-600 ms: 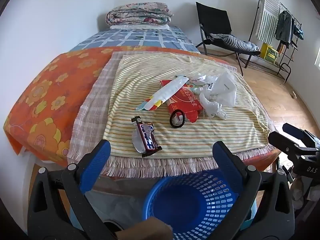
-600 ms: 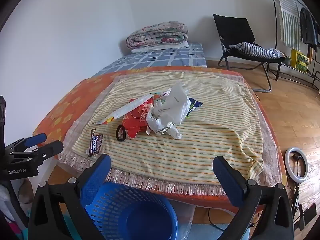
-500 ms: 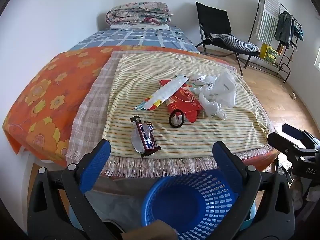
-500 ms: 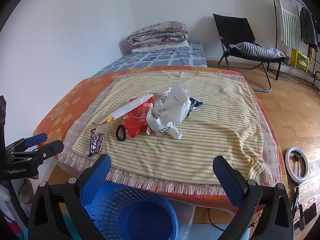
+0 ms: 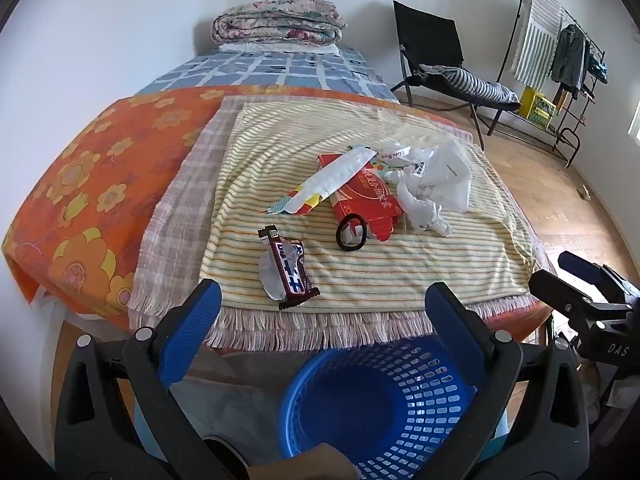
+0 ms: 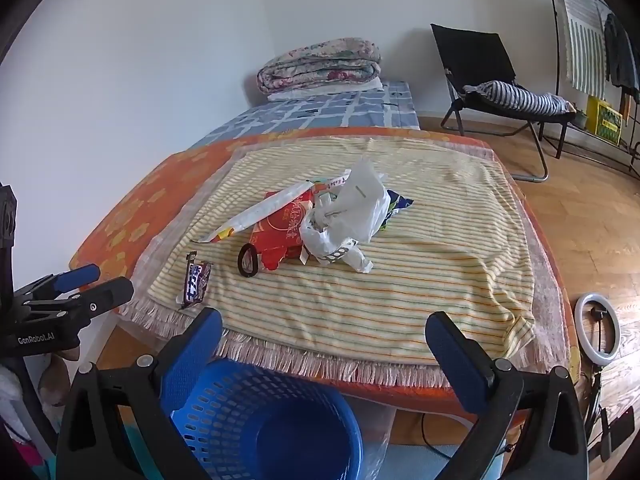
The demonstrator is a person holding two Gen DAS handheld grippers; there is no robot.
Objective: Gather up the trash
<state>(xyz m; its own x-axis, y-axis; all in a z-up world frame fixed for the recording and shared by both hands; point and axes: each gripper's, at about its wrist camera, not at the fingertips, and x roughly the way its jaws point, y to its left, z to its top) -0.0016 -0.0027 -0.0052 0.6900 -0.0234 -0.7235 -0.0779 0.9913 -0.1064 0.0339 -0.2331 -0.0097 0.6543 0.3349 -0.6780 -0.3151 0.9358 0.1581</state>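
Trash lies on a striped yellow blanket [image 5: 360,256] on the bed: a dark candy bar wrapper [image 5: 289,269] [image 6: 195,278] nearest the front edge, a black ring [image 5: 351,233] [image 6: 248,260], a red box [image 5: 366,200] [image 6: 282,226], a long white wrapper [image 5: 332,178] [image 6: 260,212] and a crumpled white plastic bag [image 5: 436,184] [image 6: 348,216]. A blue mesh basket [image 5: 384,404] [image 6: 260,424] stands on the floor below the bed's front edge. My left gripper [image 5: 320,312] is open and empty above the basket. My right gripper [image 6: 324,340] is open and empty, short of the bed edge.
An orange flowered sheet [image 5: 92,184] covers the bed's left side. A folded quilt [image 5: 278,24] lies at the far end. A black folding chair [image 5: 436,52], a clothes rack [image 5: 560,48] and a ring light [image 6: 600,330] on the wooden floor are to the right.
Both views have shifted only slightly; the bed and trash sit a little nearer in the left wrist view. Both grippers stay open.
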